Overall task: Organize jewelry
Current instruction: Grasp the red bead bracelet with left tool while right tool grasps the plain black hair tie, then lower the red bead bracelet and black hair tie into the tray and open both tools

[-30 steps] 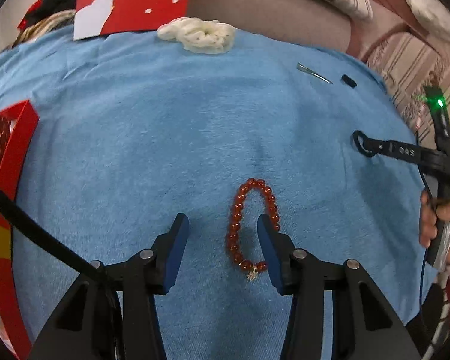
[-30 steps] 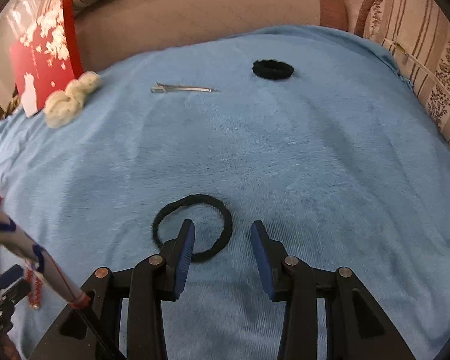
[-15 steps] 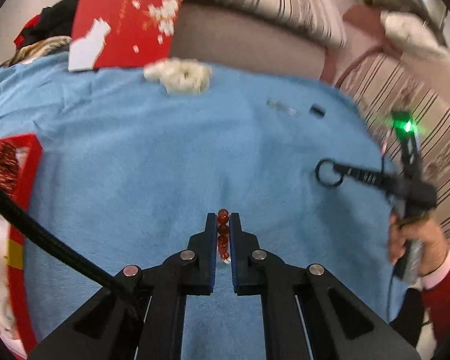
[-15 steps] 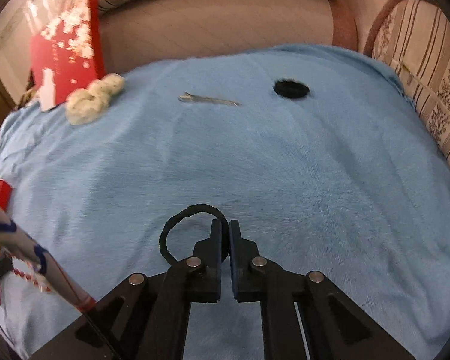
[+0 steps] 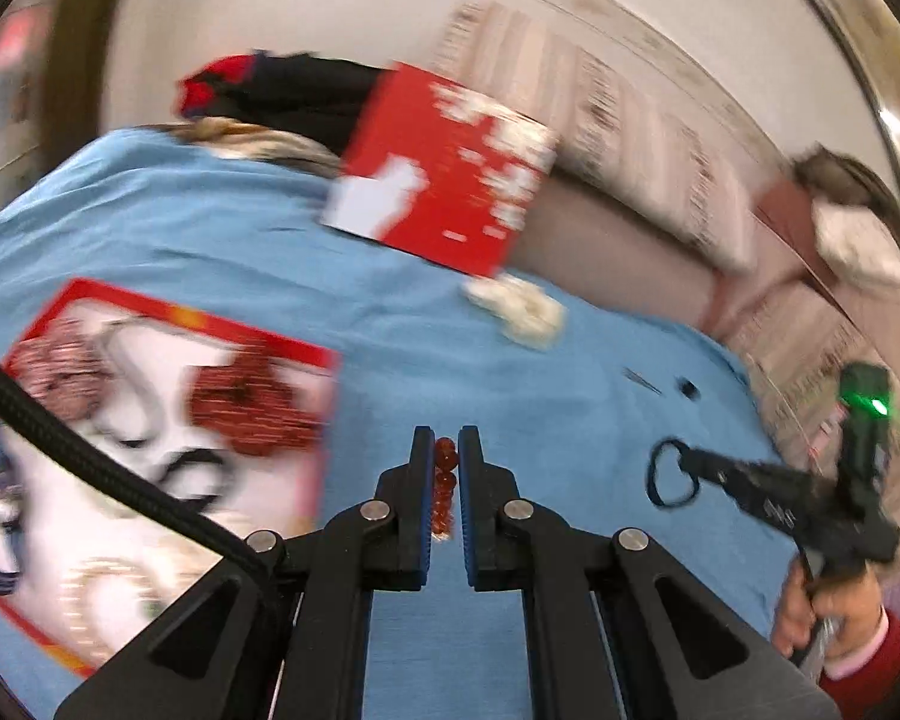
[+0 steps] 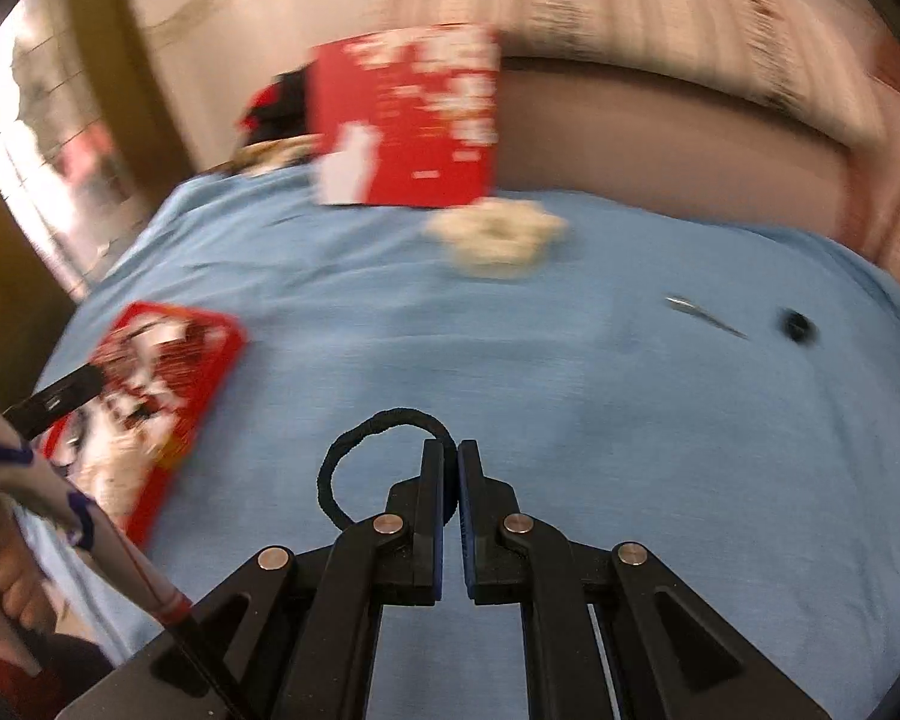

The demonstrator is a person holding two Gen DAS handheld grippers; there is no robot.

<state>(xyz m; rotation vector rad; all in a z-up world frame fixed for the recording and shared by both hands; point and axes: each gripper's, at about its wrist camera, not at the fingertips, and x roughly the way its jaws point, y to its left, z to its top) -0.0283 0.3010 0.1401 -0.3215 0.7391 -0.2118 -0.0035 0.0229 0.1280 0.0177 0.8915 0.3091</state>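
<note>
- The left tongs are clamped on a red bead bracelet; the beads show in the narrow slit between the blue-lined pads, and the bracelet is lifted clear of the blue blanket.
- The right tongs are pinched shut on a black hair tie; its loop bulges out to the left of the fingers, raised off the blanket.
- In the left wrist view, the right tongs appear at the right edge with the hair tie dangling from their tip, and a hand in a red sleeve grips the handle.
- A red-rimmed open box lies on the blanket to the left of the left tongs; it holds red bead pieces and pale cords on a white lining, blurred.
- A red lid with white blossoms leans at the far edge of the blanket against a brown sofa back.
- A cream fluffy scrunchie lies just in front of the lid.
- Farther right on the blanket lie a silver hair clip and a small black scrunchie, near each other but apart.
- Both views are motion-blurred, so fine detail in the box cannot be told.
</note>
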